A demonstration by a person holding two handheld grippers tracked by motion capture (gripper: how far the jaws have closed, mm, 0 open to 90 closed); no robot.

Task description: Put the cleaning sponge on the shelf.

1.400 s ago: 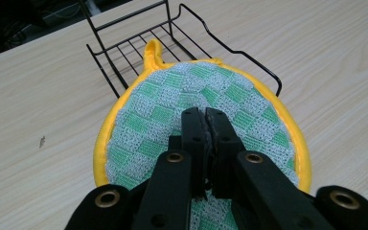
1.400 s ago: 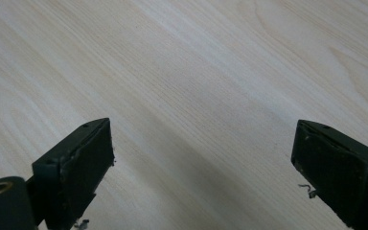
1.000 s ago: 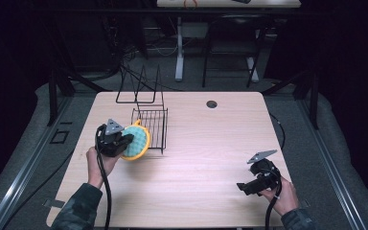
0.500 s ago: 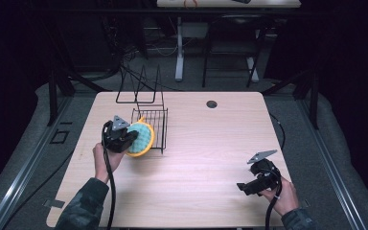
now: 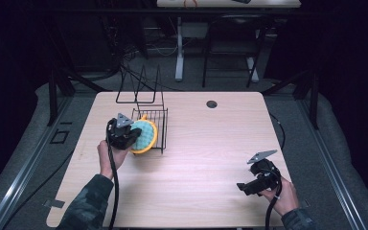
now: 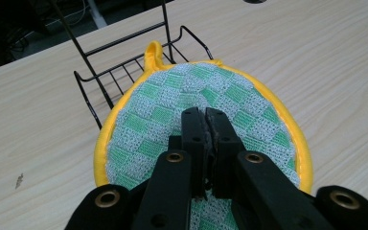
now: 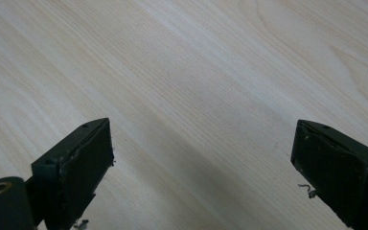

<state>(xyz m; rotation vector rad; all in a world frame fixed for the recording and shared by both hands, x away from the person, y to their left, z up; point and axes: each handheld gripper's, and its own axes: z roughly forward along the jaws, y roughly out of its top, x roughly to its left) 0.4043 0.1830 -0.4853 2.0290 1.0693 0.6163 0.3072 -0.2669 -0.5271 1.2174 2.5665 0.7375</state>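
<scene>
A round pot holder (image 5: 143,135) (image 6: 206,91), green-and-white check with a yellow rim and a loop at its top, hangs in my left gripper (image 5: 130,136) (image 6: 205,115), whose jaws are shut on its middle. The cloth is held against the front of a small black wire basket (image 5: 157,115) (image 6: 124,72) on the left half of the wooden table (image 5: 211,143). My right gripper (image 5: 245,187) (image 7: 201,158) rests low over bare wood near the front right, open, nothing between its pads.
A taller black wire frame (image 5: 136,88) stands behind the basket at the table's back edge. A round cable hole (image 5: 212,104) lies at the back centre. Chairs and desk legs stand in the dark beyond the table.
My left gripper has carried the pot holder to the right and slightly down, up against the front of the wire basket. The right gripper has stayed put.
</scene>
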